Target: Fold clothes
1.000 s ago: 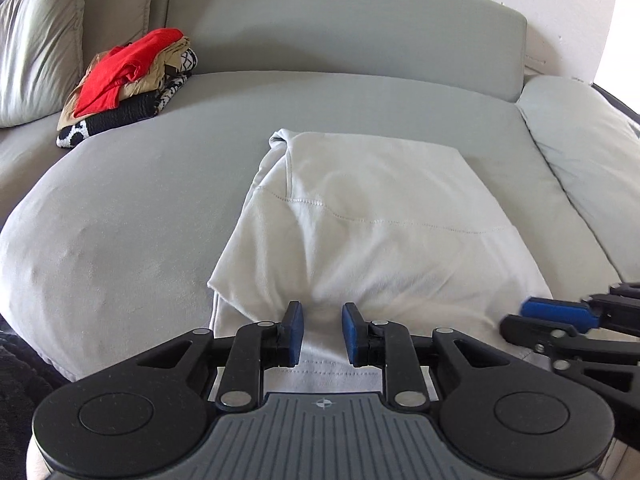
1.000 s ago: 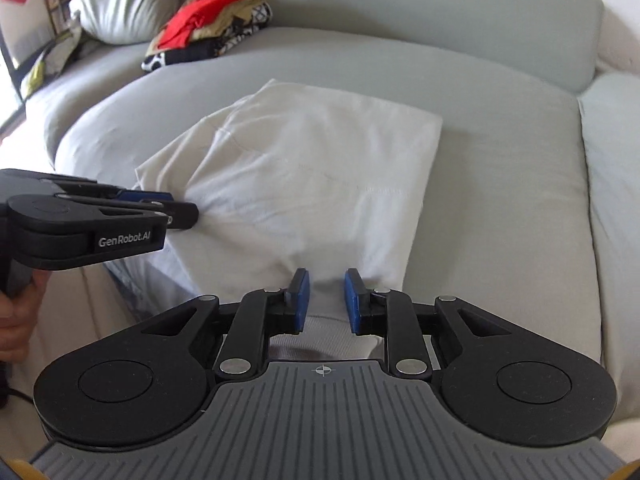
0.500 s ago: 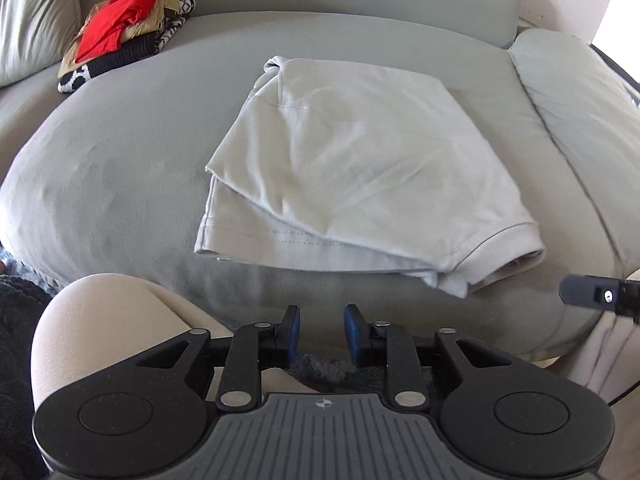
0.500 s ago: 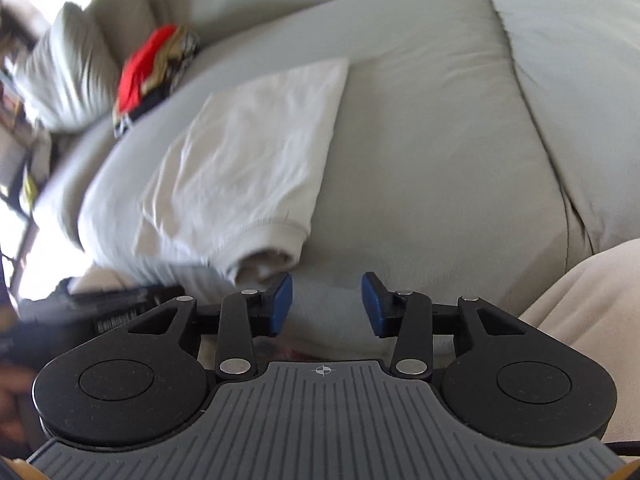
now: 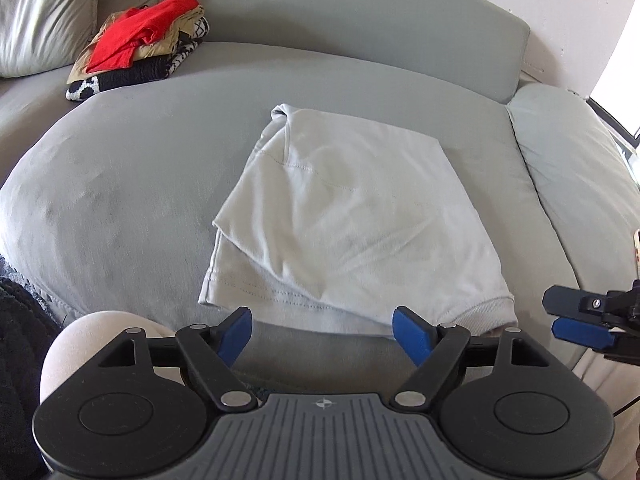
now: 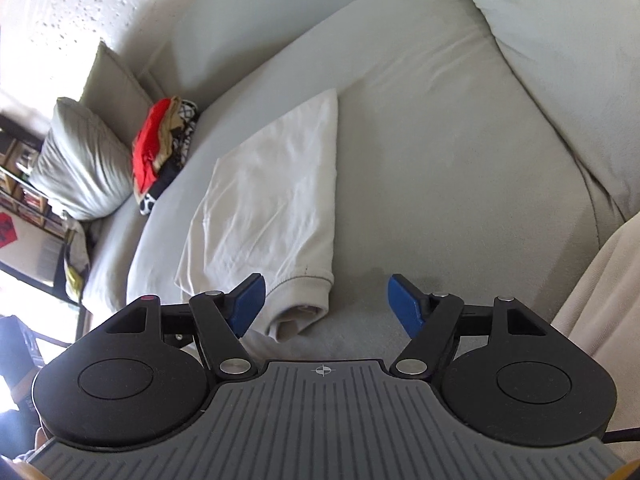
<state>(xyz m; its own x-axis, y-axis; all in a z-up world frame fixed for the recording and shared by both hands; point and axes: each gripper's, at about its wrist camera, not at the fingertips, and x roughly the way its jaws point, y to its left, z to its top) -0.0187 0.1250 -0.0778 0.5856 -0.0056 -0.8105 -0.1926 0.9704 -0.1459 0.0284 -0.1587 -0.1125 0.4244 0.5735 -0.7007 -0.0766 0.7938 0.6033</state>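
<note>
A folded white shirt [image 5: 348, 216] lies flat on the grey sofa seat [image 5: 120, 184], close to the seat's front edge and nearer its right end than its left. A ribbed sleeve cuff [image 6: 304, 300] sticks out at the shirt's front right corner.

The left gripper [image 5: 322, 334] hovers just in front of the shirt's front edge with its 2 blue-padded fingers [image 5: 236, 334] spread wide and nothing between them. The right gripper [image 6: 324, 306] is also spread wide and empty, hanging over the seat's front edge with the cuff just beside its left finger; contact there cannot be told.

A stack of folded clothes [image 5: 136, 48], red on top with tan and black-and-white pieces beneath, sits at the seat's back left corner, well apart from the shirt. A grey pillow [image 6: 80, 160] leans beside that stack. The person's knee [image 5: 92, 344] in light trousers shows by the front edge.
</note>
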